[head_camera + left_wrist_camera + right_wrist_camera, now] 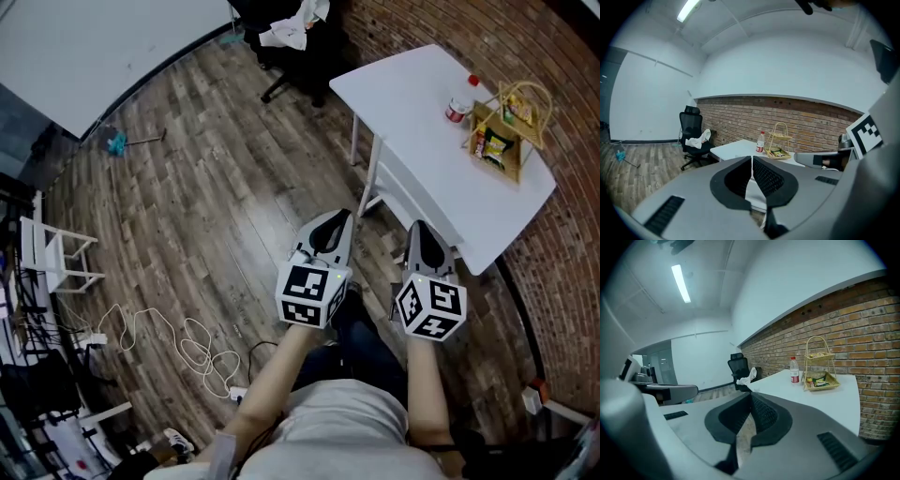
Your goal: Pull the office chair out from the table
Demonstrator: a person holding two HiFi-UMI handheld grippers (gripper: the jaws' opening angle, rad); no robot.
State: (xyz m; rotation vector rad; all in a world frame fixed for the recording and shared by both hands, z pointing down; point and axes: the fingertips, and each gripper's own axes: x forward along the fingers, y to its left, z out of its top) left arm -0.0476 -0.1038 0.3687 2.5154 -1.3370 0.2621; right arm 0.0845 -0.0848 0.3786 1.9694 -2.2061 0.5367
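The black office chair (292, 45) stands at the far end of the white table (422, 122), with a white cloth (291, 28) lying on its seat. Both grippers are well short of it, held side by side above the wooden floor near the table's near end. My left gripper (336, 219) is shut with nothing in it. My right gripper (420, 230) is also shut and empty, close to the table's edge. In the left gripper view the chair (693, 138) is far off beyond the shut left gripper (752, 159). From the right gripper (750, 396) the chair (739, 372) also looks distant.
On the table stand a plastic bottle (460, 101) with a red cap and a wire basket (506, 127) of snacks. A brick wall (562, 56) runs behind the table. White cables (187, 342) lie on the floor at the left, beside a white rack (56, 258).
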